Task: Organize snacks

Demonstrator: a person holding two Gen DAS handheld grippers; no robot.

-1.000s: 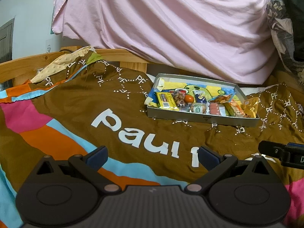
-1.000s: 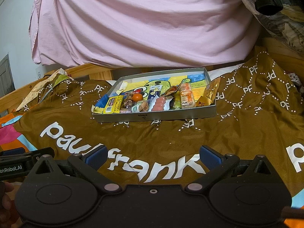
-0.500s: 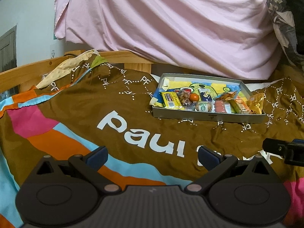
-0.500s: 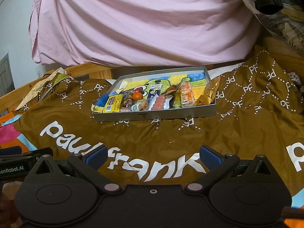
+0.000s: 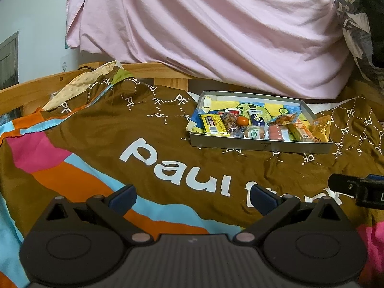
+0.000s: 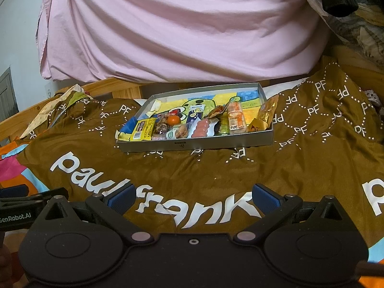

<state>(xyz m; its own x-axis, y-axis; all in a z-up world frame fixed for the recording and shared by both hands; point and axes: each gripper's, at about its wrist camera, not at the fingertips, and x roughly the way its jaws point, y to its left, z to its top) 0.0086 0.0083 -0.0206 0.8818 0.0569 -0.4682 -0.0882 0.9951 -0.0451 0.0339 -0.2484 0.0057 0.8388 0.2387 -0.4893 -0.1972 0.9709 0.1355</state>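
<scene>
- The shallow grey metal tray (image 6: pixel 194 144) of wrapped snacks (image 6: pixel 192 126) sits slightly nearer than a second ago.
- Left gripper (image 5: pixel 192 198) and right gripper (image 6: pixel 193 198): fingers spread, empty; the approach has barely advanced.

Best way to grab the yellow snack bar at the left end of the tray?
Probably pinch the yellow bar across its narrow width, coming from above over the tray's low near wall. It lies flat, long axis running front to back, with the nut packet close on its right.
</scene>
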